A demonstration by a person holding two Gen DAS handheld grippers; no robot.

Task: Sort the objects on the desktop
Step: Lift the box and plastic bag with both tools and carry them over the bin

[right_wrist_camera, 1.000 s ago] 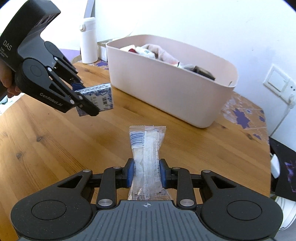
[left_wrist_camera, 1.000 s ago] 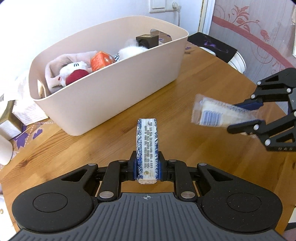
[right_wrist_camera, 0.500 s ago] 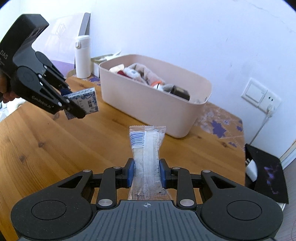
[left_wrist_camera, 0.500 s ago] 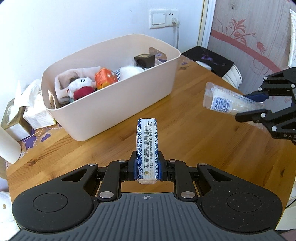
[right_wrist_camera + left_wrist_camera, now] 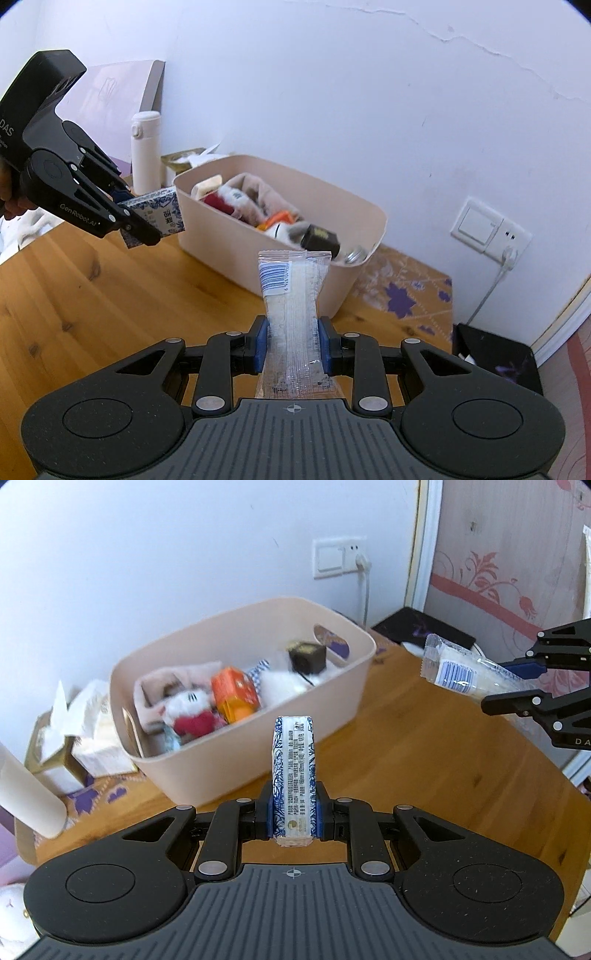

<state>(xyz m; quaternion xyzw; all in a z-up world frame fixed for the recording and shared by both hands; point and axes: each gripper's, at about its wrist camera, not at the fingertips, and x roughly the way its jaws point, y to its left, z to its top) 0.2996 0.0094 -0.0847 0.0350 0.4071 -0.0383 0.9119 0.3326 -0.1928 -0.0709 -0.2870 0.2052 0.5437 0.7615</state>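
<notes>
Left wrist view: left claw [image 5: 293, 808] is clamped on a blue-and-white packet [image 5: 293, 775], held edge-up w/ its top poking fwd, above the wooden table [image 5: 424, 760]. Right claw [image 5: 517, 683] comes in from the right side, squeezed shut on a clear plastic sachet [image 5: 454, 670] w/ a barcode end sticking out, also off the table. Between & behind them sits a beige bin [image 5: 332, 709] on the table, holding a plush toy [image 5: 188, 716], an orange box [image 5: 234, 694] & a dark cube [image 5: 306, 657]. Tissue boxes [image 5: 74, 746] are just left of the bin, near the wall. Right wrist view: sachet [image 5: 291, 314] pinched at its middle, bin [image 5: 229, 240] ahead, white bottle [image 5: 146, 151] beyond it.
</notes>
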